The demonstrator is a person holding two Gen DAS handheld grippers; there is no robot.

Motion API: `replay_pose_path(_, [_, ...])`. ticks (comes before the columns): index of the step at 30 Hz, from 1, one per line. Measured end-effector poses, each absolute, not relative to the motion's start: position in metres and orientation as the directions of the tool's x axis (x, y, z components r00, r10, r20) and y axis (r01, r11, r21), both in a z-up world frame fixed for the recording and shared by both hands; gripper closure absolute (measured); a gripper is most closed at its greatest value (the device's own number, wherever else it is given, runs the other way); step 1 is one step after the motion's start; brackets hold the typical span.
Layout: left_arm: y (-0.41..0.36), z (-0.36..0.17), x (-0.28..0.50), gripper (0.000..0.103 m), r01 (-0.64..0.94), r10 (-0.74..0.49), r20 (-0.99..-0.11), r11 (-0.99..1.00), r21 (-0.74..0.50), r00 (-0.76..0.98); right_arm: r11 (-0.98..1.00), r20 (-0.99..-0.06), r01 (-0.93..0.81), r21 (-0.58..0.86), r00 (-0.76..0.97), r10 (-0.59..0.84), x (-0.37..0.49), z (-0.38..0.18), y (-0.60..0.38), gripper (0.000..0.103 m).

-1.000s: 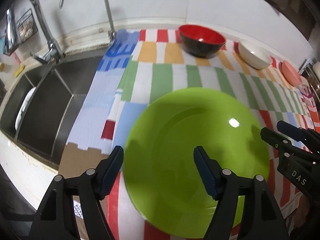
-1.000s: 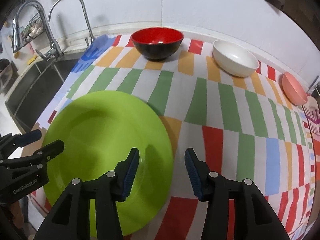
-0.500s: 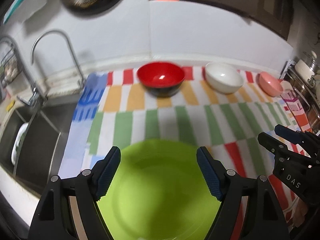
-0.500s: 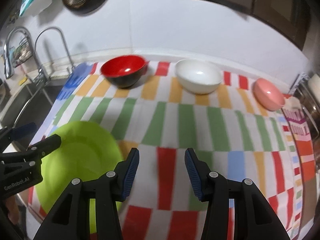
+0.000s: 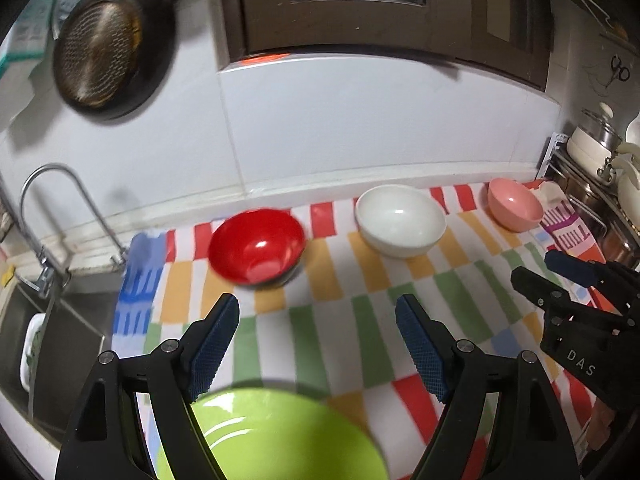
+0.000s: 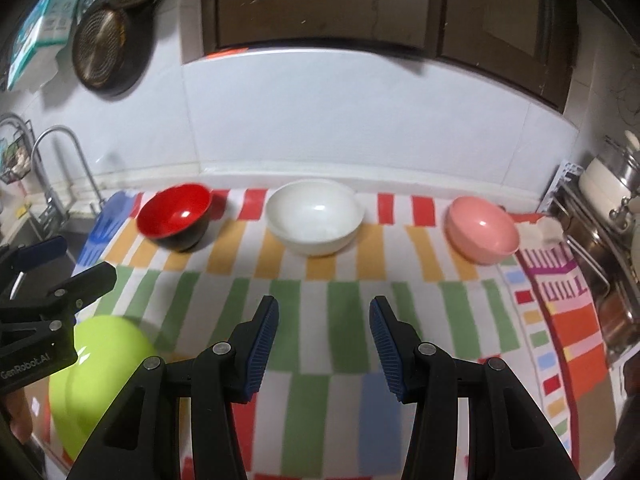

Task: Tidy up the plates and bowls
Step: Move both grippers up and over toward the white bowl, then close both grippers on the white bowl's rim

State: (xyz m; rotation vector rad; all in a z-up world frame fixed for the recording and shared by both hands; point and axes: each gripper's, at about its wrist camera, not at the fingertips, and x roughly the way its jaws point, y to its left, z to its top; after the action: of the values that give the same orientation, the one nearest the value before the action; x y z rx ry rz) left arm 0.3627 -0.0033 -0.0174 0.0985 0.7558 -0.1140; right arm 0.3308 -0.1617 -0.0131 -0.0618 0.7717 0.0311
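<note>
We see the green plate (image 5: 272, 436) lying flat on the striped cloth (image 5: 360, 320) at the near edge of the counter, just below our left gripper (image 5: 318, 344). That gripper's jaws have just been opening and stand wide apart with nothing between them. Our right gripper (image 6: 323, 344) hangs over bare cloth to the plate's right, its jaws parted and empty too.

Along the back of the cloth, near the wall, three bowls sit in a row, well apart from the plate: a red bowl (image 6: 176, 216), a white bowl (image 6: 316, 218) and a pink bowl (image 6: 482, 234). Nothing lies between the plate and the bowls.

To the left are the sink (image 5: 60, 340) and a curved tap (image 5: 60, 208). A pan (image 5: 104, 56) hangs on the white wall, dark cabinets (image 6: 360, 4) sit above, and pots (image 6: 604, 184) stand on a rack at the right end.
</note>
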Motion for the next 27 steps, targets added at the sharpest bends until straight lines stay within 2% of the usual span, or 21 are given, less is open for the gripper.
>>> replay_pose_path(15, [-0.034,-0.023,0.452,0.023,0.171,-0.088,-0.686,0.984,0.054,0.723,1.000,-0.696,-0.001,0.032,0.718,0.023,0.404,-0.020,-0.207,0.054])
replay_pose_path(27, [-0.049,-0.060,0.519,0.031,0.169,-0.071,-0.738,0.984,0.059,0.671,0.999,-0.721,0.020,0.043,0.693,0.017,0.465,-0.047,-0.219,0.054])
